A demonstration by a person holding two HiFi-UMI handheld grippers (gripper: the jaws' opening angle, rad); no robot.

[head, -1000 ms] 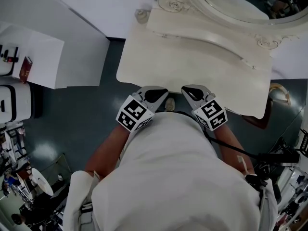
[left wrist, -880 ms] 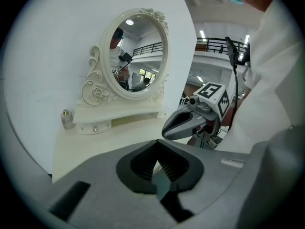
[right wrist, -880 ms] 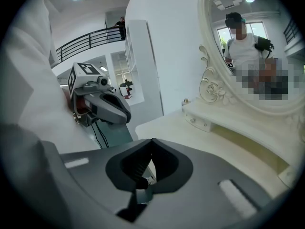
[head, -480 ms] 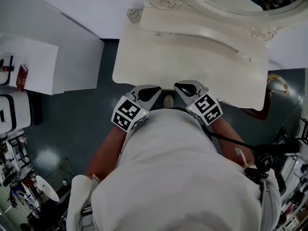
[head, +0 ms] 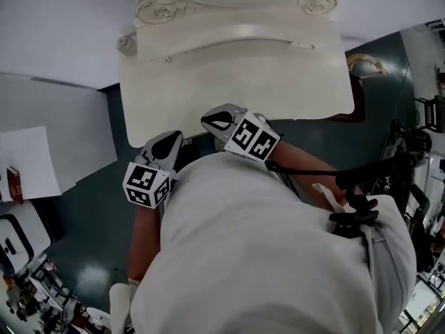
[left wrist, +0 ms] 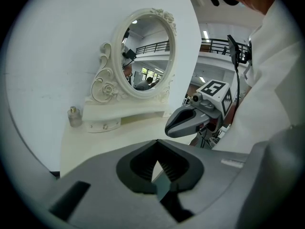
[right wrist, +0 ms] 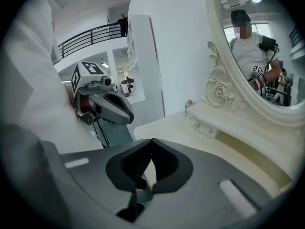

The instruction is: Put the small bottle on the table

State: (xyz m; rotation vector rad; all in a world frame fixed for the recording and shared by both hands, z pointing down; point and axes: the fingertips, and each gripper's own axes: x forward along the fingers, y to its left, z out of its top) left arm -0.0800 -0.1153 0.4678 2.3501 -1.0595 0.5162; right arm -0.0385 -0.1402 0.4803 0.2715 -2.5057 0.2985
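Left gripper: jaws fully together, nothing between them. Right gripper, just to its right: also pressed closed, empty. We hold both close against our white shirt. The right gripper's tips reach over the near edge of the table; the left one hangs just short of that edge. Ahead of both we see bare tabletop. The bottle stands upright far ahead and left of the left gripper, well apart from it, at the table's back corner, just beside the base of the mirror.
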